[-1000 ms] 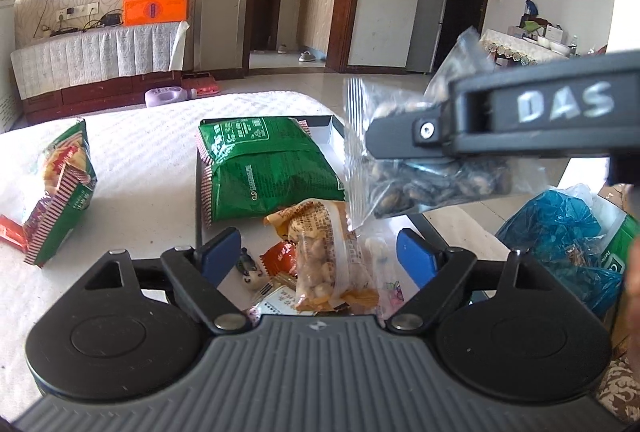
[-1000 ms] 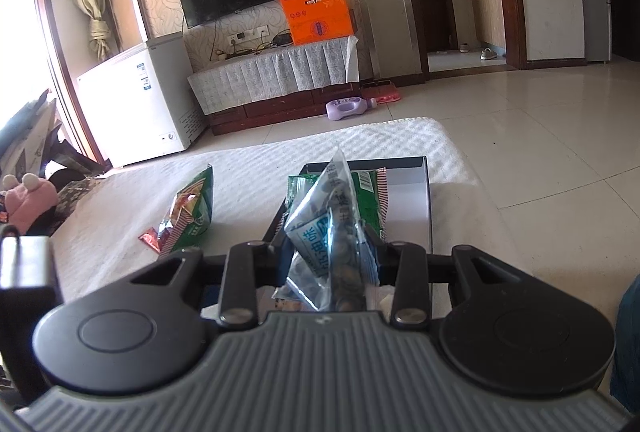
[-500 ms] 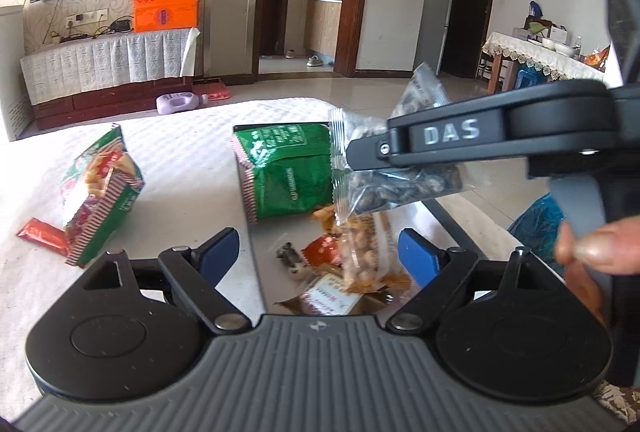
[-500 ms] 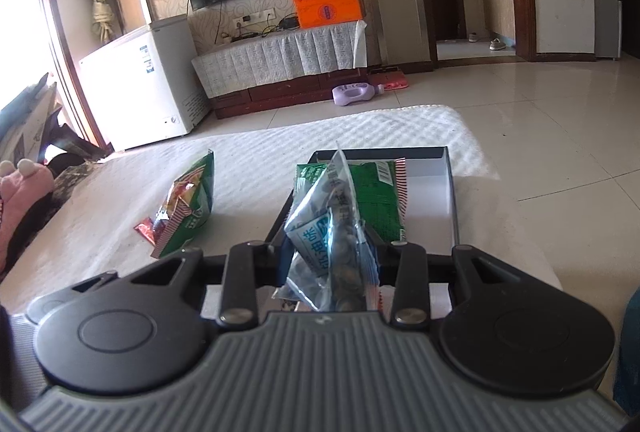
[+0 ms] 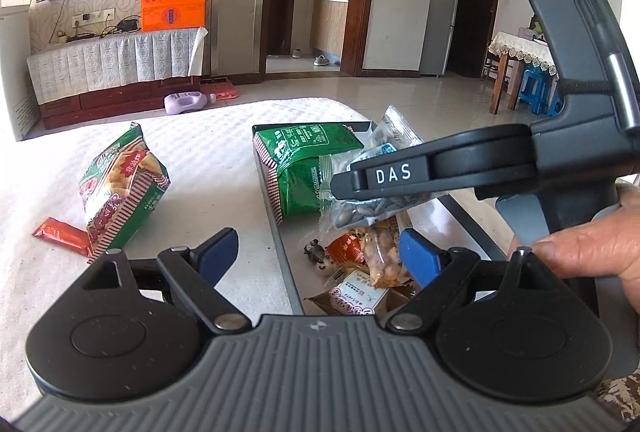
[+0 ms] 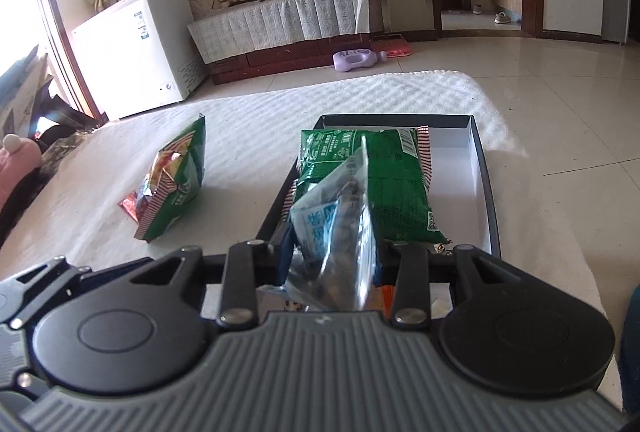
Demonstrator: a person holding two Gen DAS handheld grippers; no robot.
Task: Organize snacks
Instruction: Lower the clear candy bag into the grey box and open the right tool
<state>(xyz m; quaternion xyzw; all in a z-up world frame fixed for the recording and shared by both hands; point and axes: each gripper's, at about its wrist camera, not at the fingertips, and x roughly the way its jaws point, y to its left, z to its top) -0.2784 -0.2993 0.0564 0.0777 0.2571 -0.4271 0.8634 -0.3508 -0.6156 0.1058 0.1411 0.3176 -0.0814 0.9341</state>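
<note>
One clear seed packet (image 6: 336, 232), pinched near its lower half by the right hand-held gripper (image 6: 332, 256), hanging above the near end of the open box (image 6: 478, 152), over small snacks (image 5: 360, 264) and beside the green bag (image 6: 384, 184) lying inside. Likely light, crinkly and slippery, contents loose (best taken by the sealed edge, not the bulge). Left hand-held gripper (image 5: 320, 252) wide apart, holding nothing. Hard to read: packet print, and how much the pads actually bite, hidden by the film. Second green bag (image 5: 120, 188) on the white cloth of the desk (image 5: 208, 160), red sachet (image 5: 60, 236) partly tucked beneath.

"DAS" stands in white on the right gripper (image 5: 360, 188)'s black arm.
</note>
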